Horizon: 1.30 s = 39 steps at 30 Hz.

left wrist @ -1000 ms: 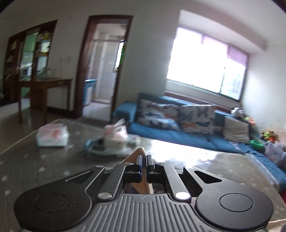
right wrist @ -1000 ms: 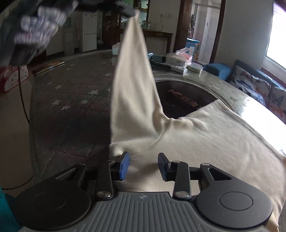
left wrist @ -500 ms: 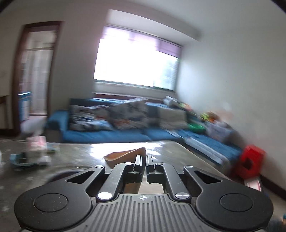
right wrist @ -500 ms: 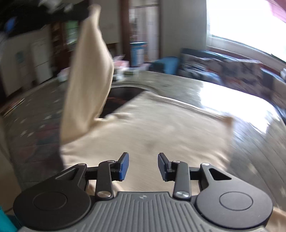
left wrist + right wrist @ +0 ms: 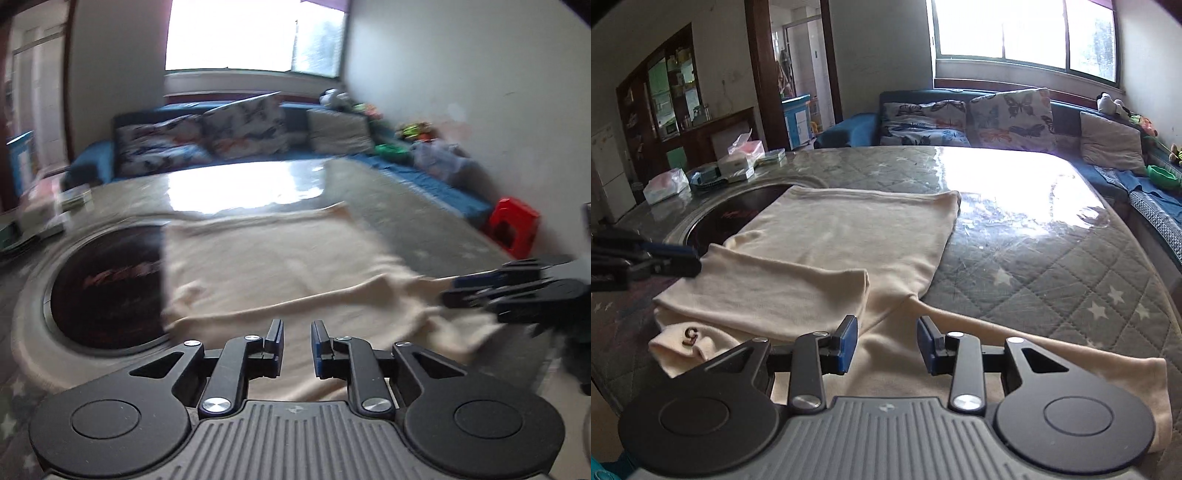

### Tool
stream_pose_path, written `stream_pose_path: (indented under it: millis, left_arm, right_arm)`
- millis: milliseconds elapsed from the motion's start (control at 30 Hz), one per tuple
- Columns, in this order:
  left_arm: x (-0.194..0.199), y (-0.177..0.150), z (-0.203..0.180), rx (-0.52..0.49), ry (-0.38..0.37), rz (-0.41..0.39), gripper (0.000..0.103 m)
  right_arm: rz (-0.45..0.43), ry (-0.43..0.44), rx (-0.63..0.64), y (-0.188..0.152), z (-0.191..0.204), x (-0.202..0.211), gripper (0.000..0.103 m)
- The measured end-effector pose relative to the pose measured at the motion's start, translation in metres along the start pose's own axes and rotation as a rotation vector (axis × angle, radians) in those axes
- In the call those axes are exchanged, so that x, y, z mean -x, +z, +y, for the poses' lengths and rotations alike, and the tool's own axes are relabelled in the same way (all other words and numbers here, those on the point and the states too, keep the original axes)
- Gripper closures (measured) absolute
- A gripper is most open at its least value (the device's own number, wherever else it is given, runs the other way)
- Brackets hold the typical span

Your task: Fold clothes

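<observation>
A cream T-shirt [image 5: 849, 236] lies flat on the grey quilted table [image 5: 1034, 266]. One sleeve is folded over the body; the other sleeve [image 5: 1015, 343] stretches toward the front right. A small "5" label [image 5: 690, 334] shows at the collar end. My right gripper [image 5: 886, 339] is open and empty just above the shirt's near part. My left gripper [image 5: 297, 341] is open and empty over the shirt [image 5: 277, 266]. The left gripper also shows at the left edge of the right wrist view [image 5: 665, 258], and the right gripper at the right of the left wrist view [image 5: 480, 288].
A dark round inset [image 5: 738, 218] sits in the table under the shirt's far left corner. Tissue packs and boxes [image 5: 735, 166] stand at the table's far left. A blue sofa with cushions [image 5: 960, 118] runs behind the table. A red stool [image 5: 513, 225] stands on the floor at right.
My left gripper let go of the lifted sleeve and opened; the sleeve now lies folded over the shirt body. Both grippers swung to face the shirt on the table.
</observation>
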<state>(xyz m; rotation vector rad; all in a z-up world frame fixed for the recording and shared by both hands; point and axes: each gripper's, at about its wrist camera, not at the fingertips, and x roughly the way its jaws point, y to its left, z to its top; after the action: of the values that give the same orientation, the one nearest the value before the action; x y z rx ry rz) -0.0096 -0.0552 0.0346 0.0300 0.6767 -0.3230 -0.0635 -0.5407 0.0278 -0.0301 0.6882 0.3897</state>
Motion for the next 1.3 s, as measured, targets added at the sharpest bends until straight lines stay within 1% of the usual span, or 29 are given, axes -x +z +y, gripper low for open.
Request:
stream_pose_path:
  millis: [100, 167, 267, 333, 433, 467, 500, 567, 700, 733, 767, 800, 867, 933, 1033, 1100, 1167, 1233, 1300]
  left_arm:
    - [-0.004, -0.009, 0.02, 0.048, 0.063, 0.033, 0.085]
    - [-0.005, -0.015, 0.028, 0.059, 0.098, 0.046, 0.084]
    - [-0.007, -0.022, 0.036, 0.071, 0.106, 0.06, 0.082]
    - [-0.006, -0.023, 0.039, 0.071, 0.104, 0.052, 0.081]
    - [-0.007, -0.023, 0.042, 0.076, 0.118, 0.04, 0.093]
    - [-0.008, -0.022, 0.044, 0.083, 0.126, 0.04, 0.094]
    - [-0.008, -0.022, 0.046, 0.094, 0.133, 0.043, 0.094]
    - [-0.006, -0.019, 0.049, 0.111, 0.123, 0.037, 0.094]
    - [-0.012, -0.007, 0.043, 0.11, 0.089, 0.021, 0.092]
    - [-0.014, -0.004, 0.041, 0.109, 0.081, 0.017, 0.092]
    - [-0.016, -0.001, 0.039, 0.108, 0.073, 0.013, 0.088]
    - [-0.02, 0.001, 0.039, 0.108, 0.074, 0.014, 0.088]
    - [-0.032, 0.002, 0.043, 0.121, 0.099, 0.036, 0.089]
    - [-0.035, 0.002, 0.052, 0.146, 0.08, 0.046, 0.089]
    - [-0.034, 0.001, 0.062, 0.134, 0.078, 0.048, 0.088]
    - [-0.033, 0.0, 0.067, 0.129, 0.08, 0.049, 0.086]
    - [-0.032, 0.0, 0.068, 0.122, 0.079, 0.051, 0.086]
    - [-0.028, 0.001, 0.066, 0.109, 0.09, 0.049, 0.086]
    - [-0.018, 0.0, 0.061, 0.084, 0.086, 0.034, 0.087]
  right_arm:
    - [-0.002, 0.025, 0.002, 0.007, 0.009, -0.01, 0.067]
    - [0.008, 0.037, 0.018, 0.009, 0.017, -0.02, 0.068]
    - [0.025, 0.045, 0.037, 0.011, 0.027, -0.033, 0.068]
    - [0.039, 0.039, 0.045, 0.011, 0.031, -0.04, 0.068]
    - [0.057, 0.026, 0.051, 0.009, 0.034, -0.044, 0.07]
    - [0.062, 0.028, 0.05, 0.008, 0.035, -0.044, 0.074]
    - [0.068, 0.028, 0.051, 0.008, 0.035, -0.044, 0.075]
    - [0.075, 0.025, 0.056, 0.007, 0.035, -0.044, 0.078]
    - [0.082, 0.025, 0.042, 0.008, 0.033, -0.044, 0.081]
    - [0.083, 0.023, 0.037, 0.008, 0.032, -0.044, 0.085]
    - [0.084, 0.02, 0.032, 0.008, 0.032, -0.045, 0.086]
    - [0.085, 0.017, 0.028, 0.008, 0.031, -0.045, 0.087]
    - [0.086, 0.016, 0.011, 0.009, 0.031, -0.043, 0.093]
    - [0.087, 0.017, -0.01, 0.011, 0.031, -0.041, 0.098]
    - [0.089, 0.054, -0.047, 0.015, 0.032, -0.032, 0.098]
    - [0.09, 0.081, -0.068, 0.018, 0.032, -0.026, 0.099]
    - [0.092, 0.054, -0.044, 0.016, 0.035, -0.028, 0.098]
    - [0.107, -0.012, -0.02, 0.012, 0.035, -0.037, 0.097]
    - [0.096, -0.008, -0.041, 0.01, 0.032, -0.035, 0.096]
